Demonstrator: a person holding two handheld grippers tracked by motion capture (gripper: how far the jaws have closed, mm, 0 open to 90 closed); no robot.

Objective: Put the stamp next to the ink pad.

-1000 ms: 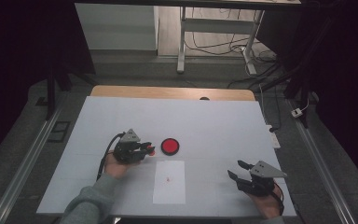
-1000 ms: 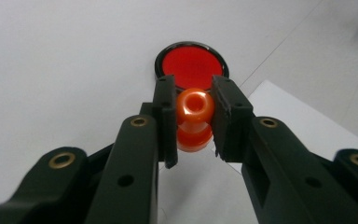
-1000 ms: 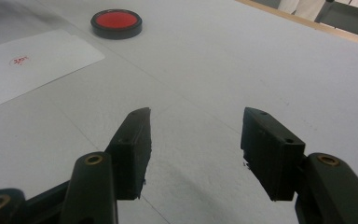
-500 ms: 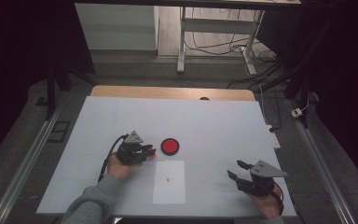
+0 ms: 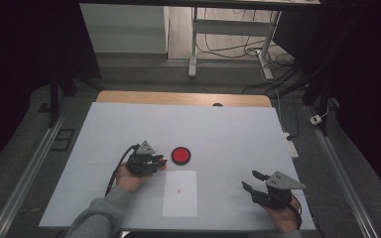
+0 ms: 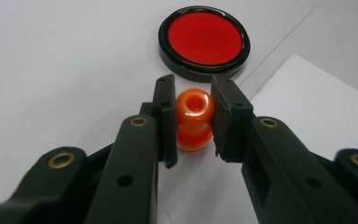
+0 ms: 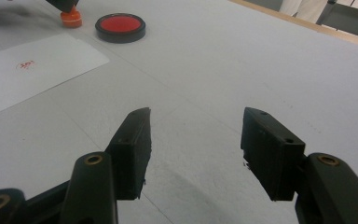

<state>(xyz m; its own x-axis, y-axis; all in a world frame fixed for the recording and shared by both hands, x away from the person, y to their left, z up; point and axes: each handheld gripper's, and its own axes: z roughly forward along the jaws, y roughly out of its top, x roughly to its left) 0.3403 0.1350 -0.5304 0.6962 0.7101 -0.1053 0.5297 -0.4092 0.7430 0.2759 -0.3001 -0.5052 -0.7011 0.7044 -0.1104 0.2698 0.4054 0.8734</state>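
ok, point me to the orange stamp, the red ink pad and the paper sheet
orange stamp (image 6: 194, 108): left gripper view, on its rounded knob between the jaws.
red ink pad (image 6: 204, 38): left gripper view, middle of the red surface.
paper sheet (image 5: 180, 198): high view, bare lower part of the sheet.

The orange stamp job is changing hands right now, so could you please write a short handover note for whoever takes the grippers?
Left gripper: shut on the orange stamp, held upright just beside the red ink pad, at the top left corner of the white paper.
Right gripper: open, holding nothing, resting near the table's front right.
Done: the paper already carries one small red mark near its middle.
Left: probably ink the stamp on the pad and press it on the paper again; I cannot tell whether it is inked.
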